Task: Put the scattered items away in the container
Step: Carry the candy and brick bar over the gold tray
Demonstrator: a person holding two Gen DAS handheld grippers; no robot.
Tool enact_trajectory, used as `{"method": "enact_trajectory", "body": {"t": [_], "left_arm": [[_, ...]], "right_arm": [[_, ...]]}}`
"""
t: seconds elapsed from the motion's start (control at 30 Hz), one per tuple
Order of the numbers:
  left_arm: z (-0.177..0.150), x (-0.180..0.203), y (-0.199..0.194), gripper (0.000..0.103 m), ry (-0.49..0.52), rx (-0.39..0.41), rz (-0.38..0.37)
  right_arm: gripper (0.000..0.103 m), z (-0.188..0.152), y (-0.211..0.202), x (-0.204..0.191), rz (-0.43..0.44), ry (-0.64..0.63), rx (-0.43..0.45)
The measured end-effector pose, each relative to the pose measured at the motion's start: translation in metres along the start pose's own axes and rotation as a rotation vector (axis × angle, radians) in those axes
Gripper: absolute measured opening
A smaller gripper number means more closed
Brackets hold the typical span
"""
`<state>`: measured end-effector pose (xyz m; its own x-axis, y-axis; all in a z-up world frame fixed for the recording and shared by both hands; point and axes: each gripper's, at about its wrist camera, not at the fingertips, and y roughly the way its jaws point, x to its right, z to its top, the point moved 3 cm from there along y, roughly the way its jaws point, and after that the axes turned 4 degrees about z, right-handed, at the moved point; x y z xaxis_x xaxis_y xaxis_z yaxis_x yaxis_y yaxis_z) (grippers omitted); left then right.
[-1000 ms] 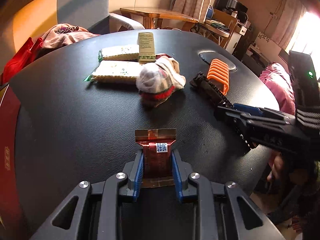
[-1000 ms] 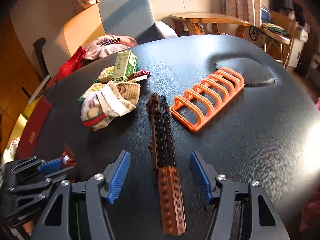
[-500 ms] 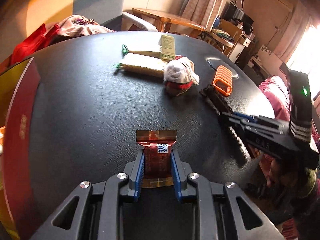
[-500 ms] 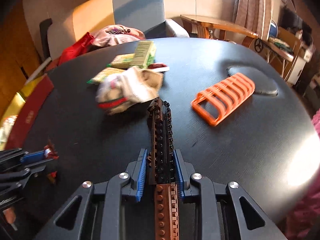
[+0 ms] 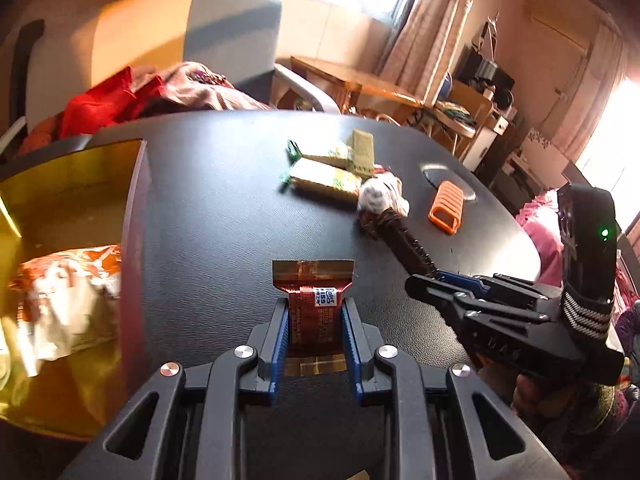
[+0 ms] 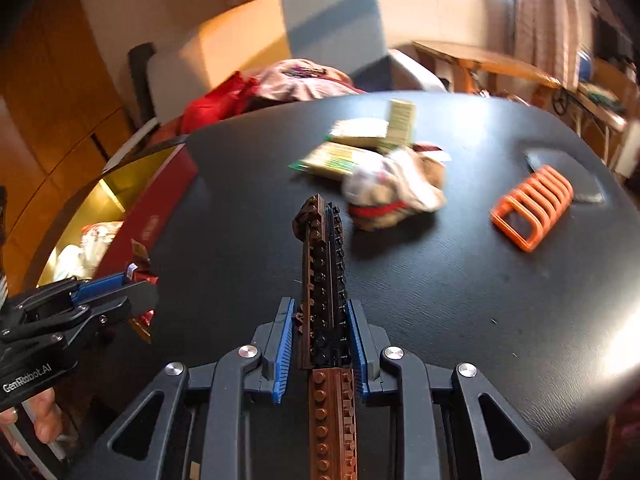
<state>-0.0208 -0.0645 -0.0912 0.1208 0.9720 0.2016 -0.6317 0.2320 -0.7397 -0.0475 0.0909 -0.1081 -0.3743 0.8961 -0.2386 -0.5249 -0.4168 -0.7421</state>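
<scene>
Both sets of jaws are closed on a load. On my left gripper (image 5: 313,334), the ribbed blue pads (image 5: 280,340) pinch a flat red foil candy wrapper (image 5: 313,304) by its long sides; its crimped, serrated end sticks out ahead of the fingertips, with a small white-and-blue label facing up. Left of these jaws sits the container (image 5: 136,216), an open box with a dark red outer wall and a glossy gold lining. A crumpled orange-and-white foil bag (image 5: 68,292) lies inside it.

Ahead of the left jaws and slightly right, two flat yellow-green snack packets (image 5: 324,178) lie on the black, leather-grained table (image 5: 224,216), with a small upright carton (image 5: 362,154) touching them. Just beside them is a soft balled sock (image 5: 382,196), white with a red band. Further right is an orange plastic rack (image 5: 446,208) made of parallel loops.

On my right gripper (image 6: 322,346), the blue pads clamp a long studded brick bar (image 6: 322,272) across its width. The part ahead of the jaws is dark brown and black; the part behind them is lighter brown. Its far tip reaches near the sock (image 6: 394,196), and I cannot tell whether they touch. The rack (image 6: 532,212) lies well to the right of these jaws, the container (image 6: 160,196) well to the left.
</scene>
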Motion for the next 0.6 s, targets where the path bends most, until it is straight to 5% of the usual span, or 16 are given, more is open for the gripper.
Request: {"method": "enact_trajectory", "body": {"t": [0.3, 0.6], "left_arm": [[0.002, -0.051, -0.05, 0.024, -0.101, 0.103, 0.109], [-0.001, -0.153, -0.091, 0.025, -0.278, 0.162, 0.293]], "right_arm": [[0.026, 0.033, 0.004, -0.065, 0.128, -0.094, 0.026], [0.026, 0.067, 0.035, -0.166, 0.277, -0.217, -0.003]]}}
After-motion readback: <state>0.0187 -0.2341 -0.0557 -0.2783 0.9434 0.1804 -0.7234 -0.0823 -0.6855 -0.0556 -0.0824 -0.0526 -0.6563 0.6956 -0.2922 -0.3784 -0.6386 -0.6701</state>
